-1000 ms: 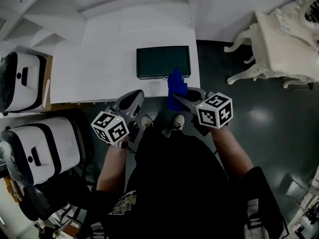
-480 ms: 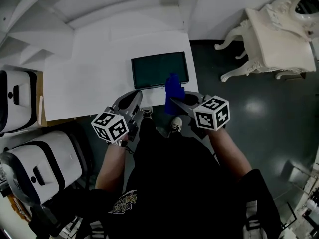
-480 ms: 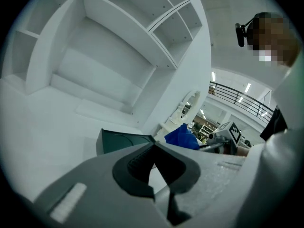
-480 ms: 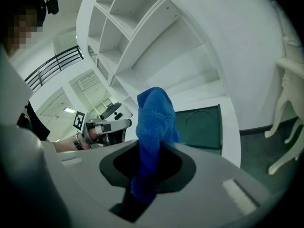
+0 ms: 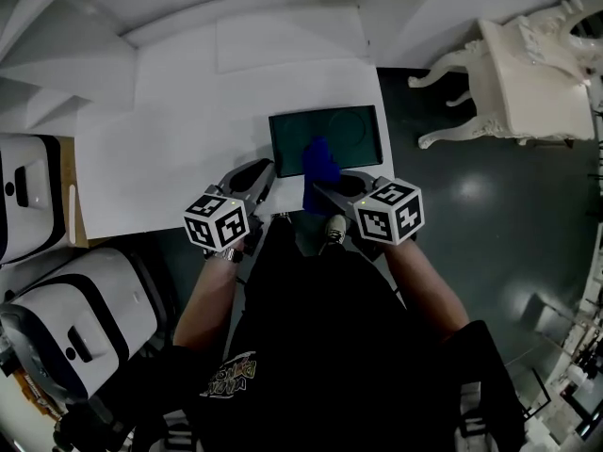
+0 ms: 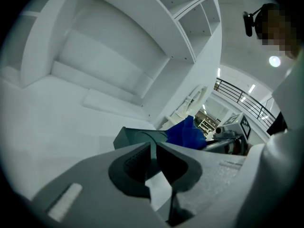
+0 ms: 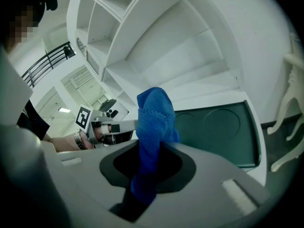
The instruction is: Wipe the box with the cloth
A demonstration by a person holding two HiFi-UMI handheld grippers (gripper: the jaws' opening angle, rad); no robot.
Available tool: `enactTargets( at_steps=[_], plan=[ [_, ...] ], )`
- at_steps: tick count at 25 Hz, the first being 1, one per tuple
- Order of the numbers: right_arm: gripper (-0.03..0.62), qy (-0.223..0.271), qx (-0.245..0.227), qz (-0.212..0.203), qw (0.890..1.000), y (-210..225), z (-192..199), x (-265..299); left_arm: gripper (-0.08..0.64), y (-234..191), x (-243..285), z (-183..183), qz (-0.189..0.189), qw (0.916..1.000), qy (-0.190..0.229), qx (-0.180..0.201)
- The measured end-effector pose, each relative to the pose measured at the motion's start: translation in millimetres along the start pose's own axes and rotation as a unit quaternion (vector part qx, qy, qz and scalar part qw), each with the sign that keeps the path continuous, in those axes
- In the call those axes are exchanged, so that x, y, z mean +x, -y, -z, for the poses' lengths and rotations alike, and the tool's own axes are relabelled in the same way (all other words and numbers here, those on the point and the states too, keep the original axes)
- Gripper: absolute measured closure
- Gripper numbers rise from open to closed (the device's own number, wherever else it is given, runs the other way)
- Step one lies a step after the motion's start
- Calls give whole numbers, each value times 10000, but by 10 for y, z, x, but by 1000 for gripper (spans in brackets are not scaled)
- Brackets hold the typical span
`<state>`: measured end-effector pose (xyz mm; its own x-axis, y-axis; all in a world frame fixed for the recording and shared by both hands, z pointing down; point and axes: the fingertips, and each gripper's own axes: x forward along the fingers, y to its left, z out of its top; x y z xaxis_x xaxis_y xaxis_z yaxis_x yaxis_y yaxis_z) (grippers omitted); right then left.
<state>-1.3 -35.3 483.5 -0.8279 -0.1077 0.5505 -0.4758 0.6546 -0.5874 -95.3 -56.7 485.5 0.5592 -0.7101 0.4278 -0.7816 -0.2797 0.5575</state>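
Cloth pinched in right tool over box; left tool closed

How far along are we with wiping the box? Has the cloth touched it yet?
Done: the blue cloth is picked up and clamped in the right tool. In hand: it is held over the near edge of the dark green box; contact can't be confirmed. Left: the wiping itself, across the lid. The left tool is empty, jaws nearly together.
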Motion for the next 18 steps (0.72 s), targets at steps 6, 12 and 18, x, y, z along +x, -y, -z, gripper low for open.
enactTargets(
  at_steps=[6, 12, 18],
  plan=[
    [495, -190, -16, 118, 9997, -58, -91, 373, 478, -295, 165, -17, 145, 9991, -379, -113],
    [495, -298, 162, 426, 9985, 35, -116, 608, 476, -487, 427, -21, 361, 9963, -754, -184],
    [495, -384, 292, 597, 9970, 92, -95, 767, 460, -581, 589, 60, 500, 9929, -1060, -224]
  ],
)
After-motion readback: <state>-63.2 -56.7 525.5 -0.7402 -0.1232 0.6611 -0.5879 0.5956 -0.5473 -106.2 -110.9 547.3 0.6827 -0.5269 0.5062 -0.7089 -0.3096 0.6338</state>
